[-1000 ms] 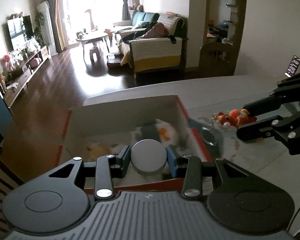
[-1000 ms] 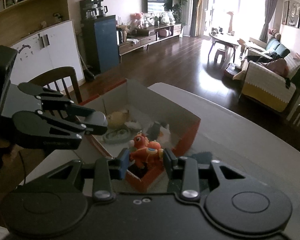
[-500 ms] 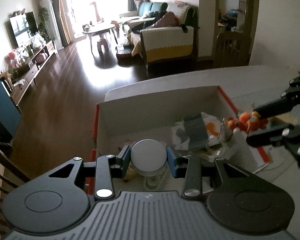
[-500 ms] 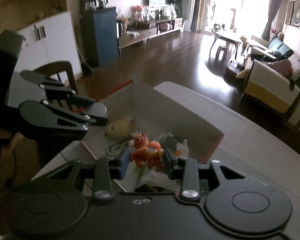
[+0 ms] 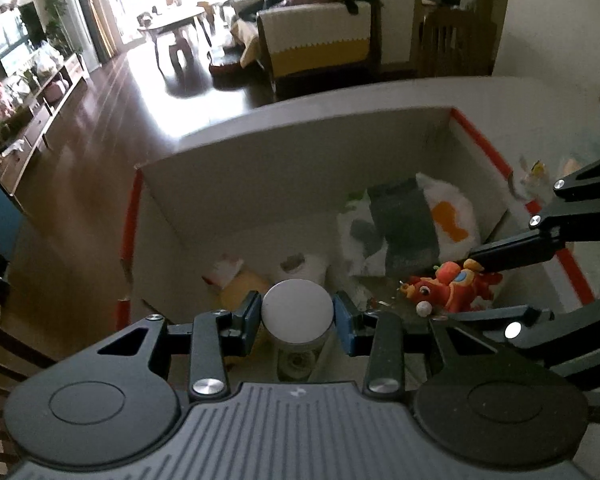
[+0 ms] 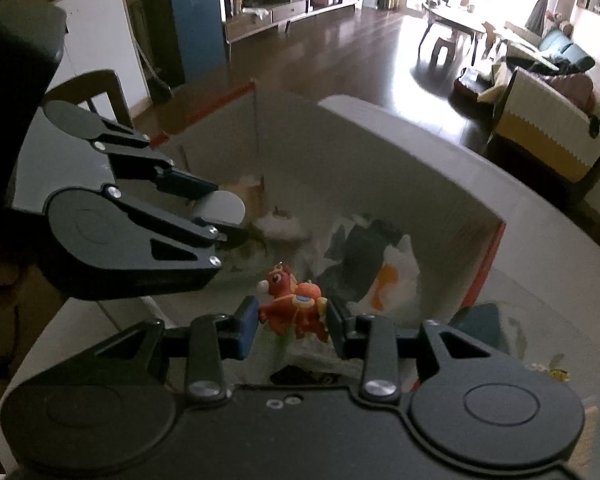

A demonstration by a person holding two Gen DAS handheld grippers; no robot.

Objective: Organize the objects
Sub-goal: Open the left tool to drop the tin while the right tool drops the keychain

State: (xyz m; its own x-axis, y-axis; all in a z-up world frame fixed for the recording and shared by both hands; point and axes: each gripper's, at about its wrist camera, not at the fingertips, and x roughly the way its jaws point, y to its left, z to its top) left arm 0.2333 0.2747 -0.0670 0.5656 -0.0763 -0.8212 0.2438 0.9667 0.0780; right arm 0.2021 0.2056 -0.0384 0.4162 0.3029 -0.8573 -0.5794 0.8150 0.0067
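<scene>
My left gripper (image 5: 298, 313) is shut on a clear jar with a round white lid (image 5: 298, 312), held over the near left part of the open cardboard box (image 5: 300, 148). My right gripper (image 6: 292, 318) is shut on a red and orange toy dragon keychain (image 6: 296, 308), held over the box's near right part. From the left wrist view the dragon (image 5: 452, 286) hangs between the right gripper's fingers (image 5: 512, 250). In the right wrist view the left gripper (image 6: 220, 216) carries the white lid (image 6: 224, 208) just to the left.
Inside the box lie a white, grey and orange plush (image 5: 416, 224), a yellow toy (image 5: 240, 288) and a small white item (image 5: 300, 266). The box has red rims (image 5: 572, 272) and sits on a white table (image 6: 480, 168). A small toy (image 5: 534, 174) lies outside at right. A chair back (image 6: 88, 88) stands beyond the table.
Both grippers have moved forward and down over the box, each still holding its object. The dragon went from above the table beside the box to inside the box's rim.
</scene>
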